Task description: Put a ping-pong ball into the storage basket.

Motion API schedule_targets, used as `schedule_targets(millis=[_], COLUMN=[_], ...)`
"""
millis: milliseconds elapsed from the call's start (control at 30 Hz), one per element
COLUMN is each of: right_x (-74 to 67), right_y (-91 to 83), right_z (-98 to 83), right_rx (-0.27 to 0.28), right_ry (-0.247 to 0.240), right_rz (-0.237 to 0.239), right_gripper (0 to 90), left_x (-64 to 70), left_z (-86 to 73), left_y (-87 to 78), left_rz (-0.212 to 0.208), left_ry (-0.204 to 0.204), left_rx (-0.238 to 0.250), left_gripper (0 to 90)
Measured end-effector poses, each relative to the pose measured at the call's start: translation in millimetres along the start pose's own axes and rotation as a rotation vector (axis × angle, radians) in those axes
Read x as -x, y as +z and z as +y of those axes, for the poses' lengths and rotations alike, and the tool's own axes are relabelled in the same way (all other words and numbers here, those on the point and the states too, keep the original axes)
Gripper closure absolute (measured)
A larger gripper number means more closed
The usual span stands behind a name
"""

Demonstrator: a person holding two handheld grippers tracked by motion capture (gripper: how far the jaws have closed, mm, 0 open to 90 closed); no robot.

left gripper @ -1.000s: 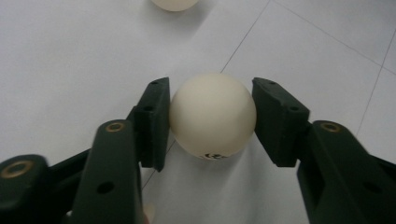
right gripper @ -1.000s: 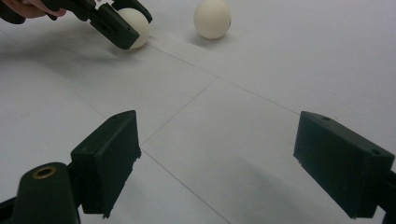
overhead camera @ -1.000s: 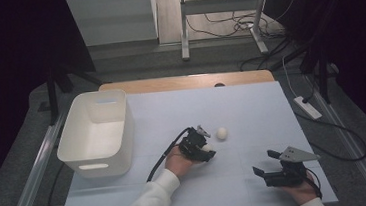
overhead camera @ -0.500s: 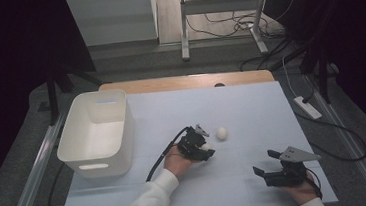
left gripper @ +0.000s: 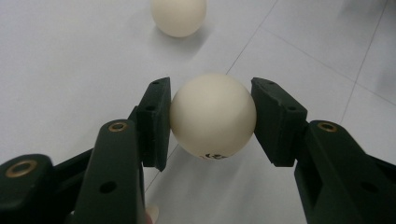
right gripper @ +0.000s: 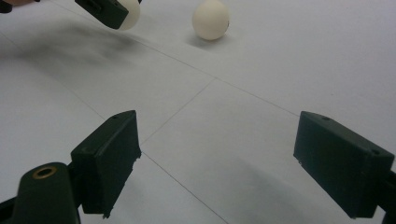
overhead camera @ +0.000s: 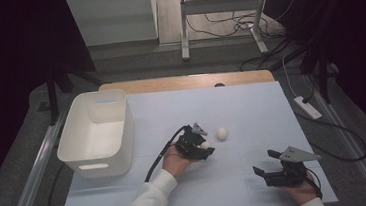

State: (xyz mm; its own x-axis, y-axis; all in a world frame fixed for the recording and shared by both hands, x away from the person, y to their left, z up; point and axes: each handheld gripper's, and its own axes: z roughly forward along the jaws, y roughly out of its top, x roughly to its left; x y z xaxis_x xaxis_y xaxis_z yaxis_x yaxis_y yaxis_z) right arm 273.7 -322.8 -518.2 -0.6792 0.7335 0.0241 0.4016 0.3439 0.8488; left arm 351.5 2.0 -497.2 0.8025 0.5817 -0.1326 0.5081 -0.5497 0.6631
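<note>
Here, a smooth cream-white ball [left gripper: 213,115], bearing a small dark print on its underside, sits clamped between the two black pads [left gripper: 154,122] of my left gripper [overhead camera: 206,146]; the pads press on its opposite sides, so the jaws are closed on it and no further. In the high view, this held ball lies near the middle of the pale blue-white table top [overhead camera: 252,112], at the tip of the gripper in my left hand [overhead camera: 173,160]. A second cream-white ball [overhead camera: 222,133] rests on the table just beside the held one, apart from it, on the side away from me. My right gripper [overhead camera: 264,163] is well apart from both balls, near the table's front right corner, resting low over the surface; its jaws stand wide apart with nothing between them. A white rectangular plastic bin [overhead camera: 98,133] with a cut-out handle stands at the table's left. A black cable [overhead camera: 158,158] trails from the left gripper toward the front edge.
</note>
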Motion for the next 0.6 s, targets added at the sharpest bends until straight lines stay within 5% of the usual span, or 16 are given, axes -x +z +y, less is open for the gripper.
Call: schedule_targets(millis=[600], right_x=[0.0], right_y=[-0.1], right_z=[0.0], right_rx=[0.003], right_ry=[0.001], right_rz=[-0.002], right_gripper=[14.3], left_x=[2.0], left_z=[1.1], left_y=[-24.0], left_rz=[-0.024], left_ry=[-0.008], left_rx=[0.098], left_gripper=[50.5])
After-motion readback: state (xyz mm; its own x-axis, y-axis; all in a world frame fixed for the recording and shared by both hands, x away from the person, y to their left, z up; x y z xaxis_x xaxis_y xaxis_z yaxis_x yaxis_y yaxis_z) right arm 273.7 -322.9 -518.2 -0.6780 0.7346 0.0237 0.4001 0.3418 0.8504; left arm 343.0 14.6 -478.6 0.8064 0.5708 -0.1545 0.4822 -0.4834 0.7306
